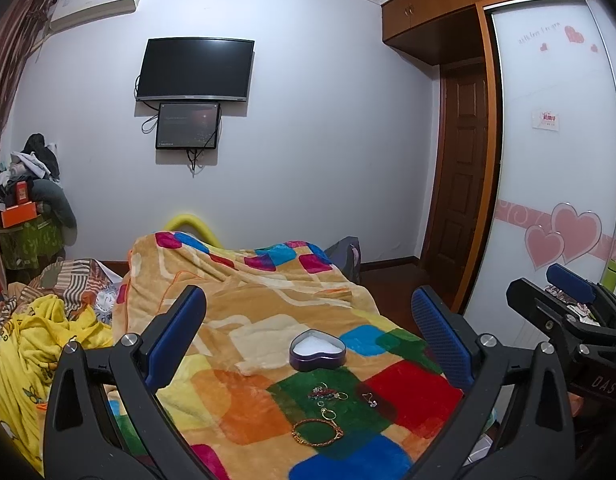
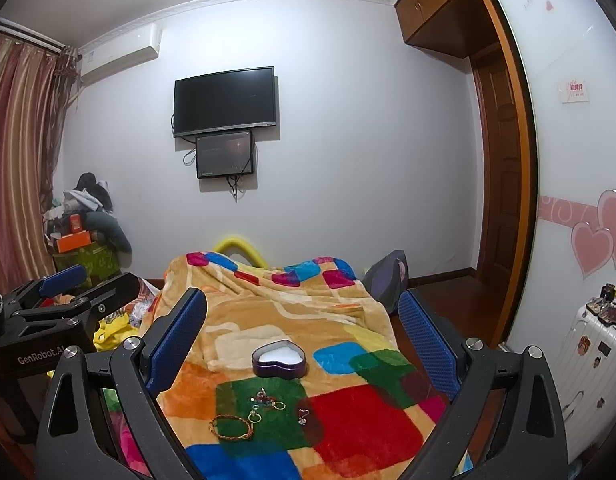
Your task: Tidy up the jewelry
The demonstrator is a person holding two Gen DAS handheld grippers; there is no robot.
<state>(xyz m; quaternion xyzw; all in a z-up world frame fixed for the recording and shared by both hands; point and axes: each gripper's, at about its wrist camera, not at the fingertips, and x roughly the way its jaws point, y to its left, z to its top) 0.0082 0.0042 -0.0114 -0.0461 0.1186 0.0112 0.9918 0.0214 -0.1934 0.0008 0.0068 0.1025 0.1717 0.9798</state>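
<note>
A purple heart-shaped box (image 1: 317, 351) (image 2: 279, 359) with a white lining lies open on a patchwork blanket (image 1: 244, 320) (image 2: 268, 308). In front of it, on the green patch, lie a braided bracelet (image 1: 317, 433) (image 2: 231, 427), ring earrings (image 1: 330, 413) (image 2: 255, 416), a small beaded piece (image 1: 322, 392) (image 2: 268, 399) and a silver earring (image 1: 371, 399) (image 2: 303, 416). My left gripper (image 1: 308, 332) is open above the blanket, empty. My right gripper (image 2: 304, 328) is open too, empty, and shows at the right in the left wrist view (image 1: 556, 300).
A heap of yellow and striped bedding (image 1: 48, 328) lies left of the blanket. A white suitcase (image 2: 588, 364) with small items on top stands at the right beside a sliding wardrobe door (image 2: 580, 160). A wall TV (image 2: 225, 101) hangs ahead, a cluttered pile (image 2: 84, 224) at the far left.
</note>
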